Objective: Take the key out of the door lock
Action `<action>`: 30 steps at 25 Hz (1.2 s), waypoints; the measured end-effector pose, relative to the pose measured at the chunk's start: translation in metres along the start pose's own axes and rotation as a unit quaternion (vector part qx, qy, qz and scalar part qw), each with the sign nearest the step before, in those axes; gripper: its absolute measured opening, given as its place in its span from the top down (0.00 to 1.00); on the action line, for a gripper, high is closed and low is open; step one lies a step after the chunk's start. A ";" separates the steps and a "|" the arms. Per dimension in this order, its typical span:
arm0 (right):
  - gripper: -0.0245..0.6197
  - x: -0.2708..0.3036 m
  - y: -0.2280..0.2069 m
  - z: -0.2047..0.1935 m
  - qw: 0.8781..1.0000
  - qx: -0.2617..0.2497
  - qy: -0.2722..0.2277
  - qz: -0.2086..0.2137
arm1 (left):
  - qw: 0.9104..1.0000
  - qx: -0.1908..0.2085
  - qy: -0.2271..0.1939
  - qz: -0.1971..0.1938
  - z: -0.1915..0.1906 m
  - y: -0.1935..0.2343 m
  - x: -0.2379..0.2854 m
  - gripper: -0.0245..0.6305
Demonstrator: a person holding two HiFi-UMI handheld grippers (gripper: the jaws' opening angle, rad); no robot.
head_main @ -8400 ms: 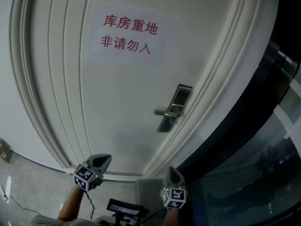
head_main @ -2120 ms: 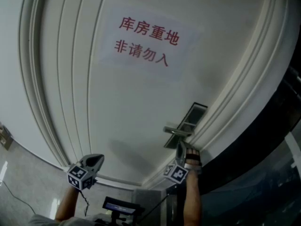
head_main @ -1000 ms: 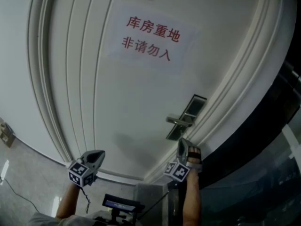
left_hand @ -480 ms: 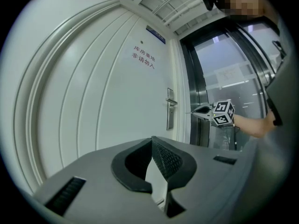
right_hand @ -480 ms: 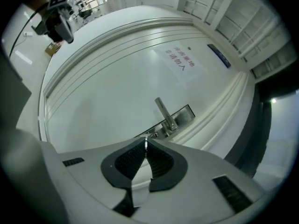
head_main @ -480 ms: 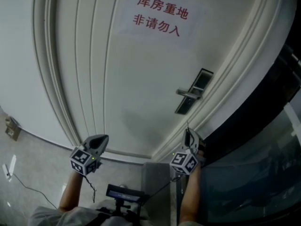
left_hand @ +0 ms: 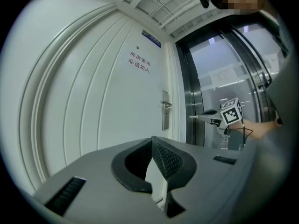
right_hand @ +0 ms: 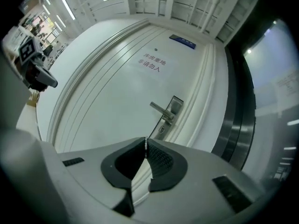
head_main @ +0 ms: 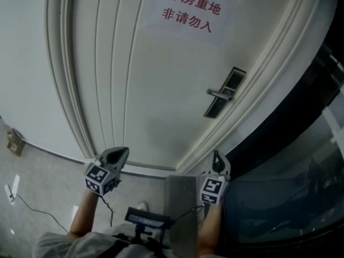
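The white door (head_main: 161, 79) carries a silver lock plate (head_main: 226, 93) with a lever handle (head_main: 219, 94). The keyhole (right_hand: 161, 129) under the lever looks bare in the right gripper view. My right gripper (head_main: 217, 155) hangs well back from the door, below the lock, pointing at it. Its jaws are shut on a thin silver sliver, the key (right_hand: 145, 143), seen only at the tips. The left gripper (head_main: 121, 152) hovers off to the left, shut with nothing in it (left_hand: 152, 140). The left gripper view shows the right gripper (left_hand: 205, 116) from the side.
A paper sign with red characters (head_main: 192, 8) is stuck high on the door. A dark glass partition (head_main: 301, 144) runs along the right of the door frame. A small box (head_main: 14, 142) sits low on the left wall. A device (head_main: 145, 217) hangs at the person's chest.
Both grippers have drawn back from the door. The right one left the lock below the lever and rolled. The door now looks farther away.
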State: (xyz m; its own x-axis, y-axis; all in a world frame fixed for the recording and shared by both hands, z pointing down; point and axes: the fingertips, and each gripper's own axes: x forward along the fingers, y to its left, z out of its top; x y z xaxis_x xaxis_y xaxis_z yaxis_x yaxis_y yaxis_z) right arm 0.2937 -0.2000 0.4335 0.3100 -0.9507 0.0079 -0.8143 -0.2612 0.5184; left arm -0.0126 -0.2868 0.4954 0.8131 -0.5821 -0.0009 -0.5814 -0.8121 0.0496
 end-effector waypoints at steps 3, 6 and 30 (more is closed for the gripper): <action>0.93 -0.017 0.006 -0.007 0.998 0.065 -0.001 0.007 | 1.000 0.000 0.001 -0.002 -0.002 -0.006 -0.006 0.95; 0.93 -0.036 0.010 -0.012 0.993 0.117 -0.003 0.012 | 1.000 0.002 0.005 -0.002 -0.004 -0.013 -0.011 0.95; 0.93 -0.136 0.067 -0.042 0.976 0.215 0.017 0.021 | 0.999 0.013 0.022 -0.024 -0.023 -0.071 -0.029 0.95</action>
State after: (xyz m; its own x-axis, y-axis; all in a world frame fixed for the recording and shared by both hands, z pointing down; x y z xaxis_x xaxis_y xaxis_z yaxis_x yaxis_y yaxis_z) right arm 0.2172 -0.0817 0.5029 0.2818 -0.9580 0.0527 -0.9552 -0.2750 0.1095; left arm 0.0064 -0.2113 0.5150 0.8407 -0.5399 0.0417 -0.5411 -0.8407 0.0239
